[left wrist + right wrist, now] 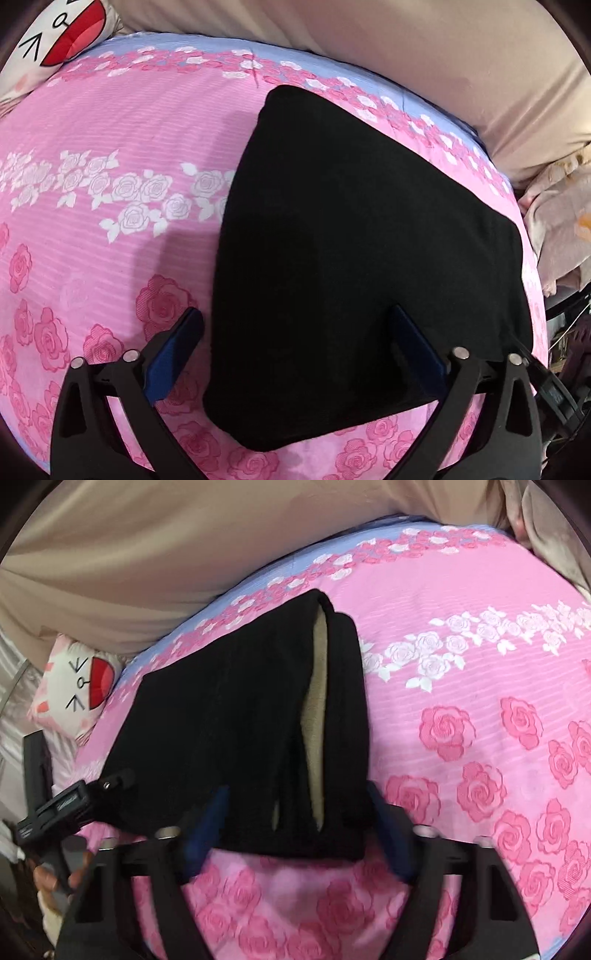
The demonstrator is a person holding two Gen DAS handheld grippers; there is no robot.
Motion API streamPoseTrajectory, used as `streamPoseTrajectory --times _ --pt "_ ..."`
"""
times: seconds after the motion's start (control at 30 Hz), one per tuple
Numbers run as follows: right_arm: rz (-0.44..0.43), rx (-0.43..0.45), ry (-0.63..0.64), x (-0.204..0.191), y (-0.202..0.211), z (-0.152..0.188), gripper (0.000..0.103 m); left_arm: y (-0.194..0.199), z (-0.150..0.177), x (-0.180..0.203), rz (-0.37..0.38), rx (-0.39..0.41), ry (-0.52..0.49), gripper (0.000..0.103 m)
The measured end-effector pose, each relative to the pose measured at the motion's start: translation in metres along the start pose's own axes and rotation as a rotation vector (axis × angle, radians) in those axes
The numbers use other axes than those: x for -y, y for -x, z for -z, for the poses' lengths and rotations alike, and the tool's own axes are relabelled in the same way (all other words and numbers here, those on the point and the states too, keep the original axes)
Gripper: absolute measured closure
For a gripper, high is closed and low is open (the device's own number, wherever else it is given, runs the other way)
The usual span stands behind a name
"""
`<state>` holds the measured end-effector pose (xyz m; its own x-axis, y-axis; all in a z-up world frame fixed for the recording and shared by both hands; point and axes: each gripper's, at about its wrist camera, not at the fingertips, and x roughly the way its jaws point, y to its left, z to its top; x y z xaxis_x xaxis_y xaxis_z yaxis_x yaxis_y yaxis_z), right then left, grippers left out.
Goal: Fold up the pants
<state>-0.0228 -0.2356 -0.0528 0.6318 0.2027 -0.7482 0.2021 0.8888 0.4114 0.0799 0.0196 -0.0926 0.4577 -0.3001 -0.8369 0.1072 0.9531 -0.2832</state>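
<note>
Spread over a bed, the rose-print sheet [110, 206] carries the black pants [354, 236], already folded into a compact stack, with the left gripper [295, 354] and right gripper [295, 823] both open astride its near edge, gripping nothing, so little seems left.

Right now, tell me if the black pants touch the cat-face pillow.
Apart. In the right wrist view, pink rose-print bedsheet shows between the folded black pants and the cat-face pillow at the bed's edge.
</note>
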Motion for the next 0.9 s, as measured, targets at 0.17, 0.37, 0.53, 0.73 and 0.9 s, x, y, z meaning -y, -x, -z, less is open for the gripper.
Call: streamPoseTrajectory --times 0.17,0.37,0.53,0.73,0.9 --pt "-0.016 0.048 0.061 -0.020 0.030 -0.002 0.069 0.024 0.003 0.013 -0.006 0.008 -0.068 0.063" --pt "-0.052 0.012 0.069 -0.019 0.067 0.018 0.069 0.055 0.034 0.015 0.013 -0.024 -0.099 0.068" --pt "0.024 -0.054 0.050 0.006 0.053 0.042 0.053 0.056 0.052 0.025 -0.090 -0.005 -0.147 0.054" --pt "0.046 -0.036 0.035 0.006 0.051 0.044 0.039 0.048 0.045 0.030 -0.134 0.014 -0.128 0.020" --pt "0.026 -0.037 0.015 0.005 0.044 0.045 0.030 0.026 0.036 0.021 -0.017 -0.051 -0.062 0.011"
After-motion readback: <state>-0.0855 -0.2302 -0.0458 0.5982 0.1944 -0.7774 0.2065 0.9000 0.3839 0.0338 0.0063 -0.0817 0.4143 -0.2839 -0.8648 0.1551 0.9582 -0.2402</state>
